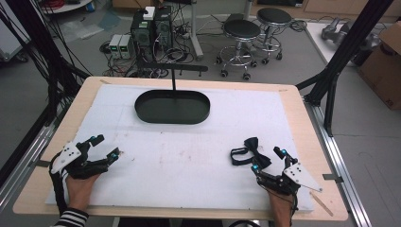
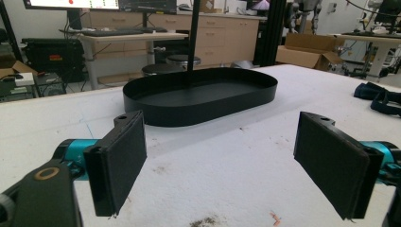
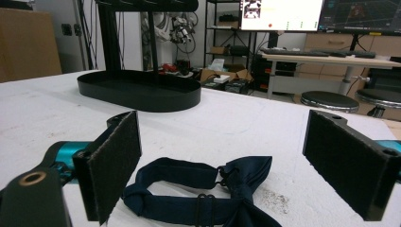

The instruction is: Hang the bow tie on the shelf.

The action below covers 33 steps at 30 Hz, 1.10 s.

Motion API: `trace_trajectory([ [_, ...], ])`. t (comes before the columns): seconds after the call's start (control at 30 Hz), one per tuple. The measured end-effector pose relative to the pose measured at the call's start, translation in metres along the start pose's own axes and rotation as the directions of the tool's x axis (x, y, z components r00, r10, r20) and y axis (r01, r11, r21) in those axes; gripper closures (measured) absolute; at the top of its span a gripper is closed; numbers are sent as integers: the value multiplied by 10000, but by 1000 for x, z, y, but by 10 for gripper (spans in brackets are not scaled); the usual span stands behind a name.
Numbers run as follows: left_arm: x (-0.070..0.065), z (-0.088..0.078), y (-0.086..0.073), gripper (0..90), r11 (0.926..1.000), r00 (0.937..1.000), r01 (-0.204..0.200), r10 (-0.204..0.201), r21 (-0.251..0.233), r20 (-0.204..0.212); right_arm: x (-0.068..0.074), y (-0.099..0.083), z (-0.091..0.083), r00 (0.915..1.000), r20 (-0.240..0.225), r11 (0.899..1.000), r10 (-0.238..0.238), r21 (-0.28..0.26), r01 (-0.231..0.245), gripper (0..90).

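Right gripper view puts the work nearest: the right tool stands with its two padded jaws spread wide and nothing pressed between them, and the dark navy bow tie lies flat on the white counter just ahead of and between those jaws. From the high view the same bow tie sits at the near right of the counter, touching or almost touching the left jaw tip of the right tool.

I judge it a light, limp piece of cloth: a strap looped on one side, a knotted bow on the other, with small hardware on the band. It should not slip on the felt-like pads, but it will sag and dangle from wherever it is pinched, and a grip on the strap alone would let the bow swing. The centre knot looks the thickest and firmest spot, so that seems the best place to close on; the counter's rough cover may drag at the fabric.

Across the counter, the left tool rests near the left edge, jaws likewise apart and empty.

Farther back, well apart from the bow tie, stands the black oval tray with an upright post rising from it.
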<state>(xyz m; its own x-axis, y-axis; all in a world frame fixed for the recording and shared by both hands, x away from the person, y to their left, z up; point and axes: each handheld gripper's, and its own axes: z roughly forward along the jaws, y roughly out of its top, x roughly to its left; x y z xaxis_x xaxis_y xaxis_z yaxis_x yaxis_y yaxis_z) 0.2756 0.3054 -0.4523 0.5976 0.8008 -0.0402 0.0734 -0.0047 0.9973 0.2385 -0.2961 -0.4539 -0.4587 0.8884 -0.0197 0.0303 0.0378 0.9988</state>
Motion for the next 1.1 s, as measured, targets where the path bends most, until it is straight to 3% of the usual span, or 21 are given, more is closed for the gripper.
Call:
trace_trajectory([
  [0.57, -1, 0, 0, 182, 9999, 9999, -144, 144, 35, -2, 1, 0, -1, 10000, -16, 10000, -26, -47, 26, 113],
  [1.1, -3, 0, 0, 182, 9996, 9996, -272, 272, -38, 19, 0, 4, 8, 9997, -21, 9967, -231, 779, 232, 113],
])
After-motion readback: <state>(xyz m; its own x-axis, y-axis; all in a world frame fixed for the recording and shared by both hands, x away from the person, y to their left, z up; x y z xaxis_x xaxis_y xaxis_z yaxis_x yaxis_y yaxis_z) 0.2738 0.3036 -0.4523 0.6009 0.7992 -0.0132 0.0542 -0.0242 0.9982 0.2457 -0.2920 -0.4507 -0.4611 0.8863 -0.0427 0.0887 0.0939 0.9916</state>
